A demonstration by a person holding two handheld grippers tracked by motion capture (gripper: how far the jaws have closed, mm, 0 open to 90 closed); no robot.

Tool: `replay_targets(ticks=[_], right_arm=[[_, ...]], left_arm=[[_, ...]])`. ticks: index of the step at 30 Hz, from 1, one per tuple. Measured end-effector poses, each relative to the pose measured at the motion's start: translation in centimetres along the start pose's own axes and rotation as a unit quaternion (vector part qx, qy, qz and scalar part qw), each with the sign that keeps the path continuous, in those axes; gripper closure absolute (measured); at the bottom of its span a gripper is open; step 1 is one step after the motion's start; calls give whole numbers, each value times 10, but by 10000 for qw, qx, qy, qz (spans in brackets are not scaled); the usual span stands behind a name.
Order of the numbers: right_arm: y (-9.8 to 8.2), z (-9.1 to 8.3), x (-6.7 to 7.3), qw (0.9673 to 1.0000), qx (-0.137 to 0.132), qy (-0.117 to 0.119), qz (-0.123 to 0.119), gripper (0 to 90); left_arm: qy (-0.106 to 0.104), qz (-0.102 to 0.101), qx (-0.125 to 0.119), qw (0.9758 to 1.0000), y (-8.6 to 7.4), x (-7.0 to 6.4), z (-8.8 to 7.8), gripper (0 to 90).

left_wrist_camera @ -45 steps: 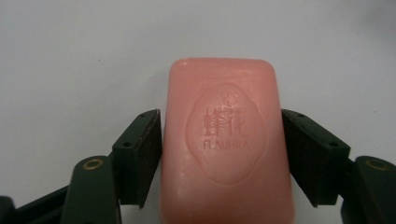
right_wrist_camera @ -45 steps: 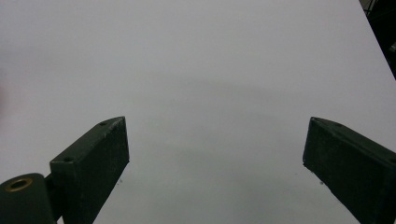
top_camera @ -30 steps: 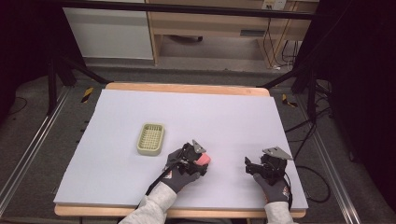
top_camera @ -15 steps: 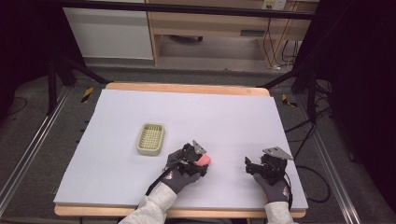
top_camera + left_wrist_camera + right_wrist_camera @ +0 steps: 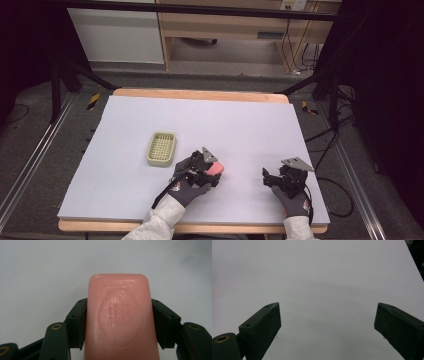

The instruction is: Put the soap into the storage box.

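A pink soap bar [image 5: 120, 320] is clamped by the left gripper [image 5: 210, 172], the right gripper [image 5: 327, 325] spread empty; carrying left to the soap dish [image 5: 161, 148] seems called for.

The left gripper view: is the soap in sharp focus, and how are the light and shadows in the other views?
Left gripper view: the pink soap is slightly soft, its embossed mark readable, with a mild sheen. Right gripper view: even, dim light, faint shadow bands on the white table. High view: the table is lit, the surroundings dark.
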State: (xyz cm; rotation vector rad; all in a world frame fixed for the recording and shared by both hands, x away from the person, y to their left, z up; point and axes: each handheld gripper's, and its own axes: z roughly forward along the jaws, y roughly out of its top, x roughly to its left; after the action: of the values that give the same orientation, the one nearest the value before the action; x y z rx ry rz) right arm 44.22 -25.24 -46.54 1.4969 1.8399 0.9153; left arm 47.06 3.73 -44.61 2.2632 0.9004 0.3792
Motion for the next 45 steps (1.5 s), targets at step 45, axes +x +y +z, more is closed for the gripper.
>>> replay_targets(ticks=[45], right_arm=[[-1,1,-2,10000,-12,-27,14,74]], left_arm=[[357,-632,-511,9961,-21,67,-75,369]])
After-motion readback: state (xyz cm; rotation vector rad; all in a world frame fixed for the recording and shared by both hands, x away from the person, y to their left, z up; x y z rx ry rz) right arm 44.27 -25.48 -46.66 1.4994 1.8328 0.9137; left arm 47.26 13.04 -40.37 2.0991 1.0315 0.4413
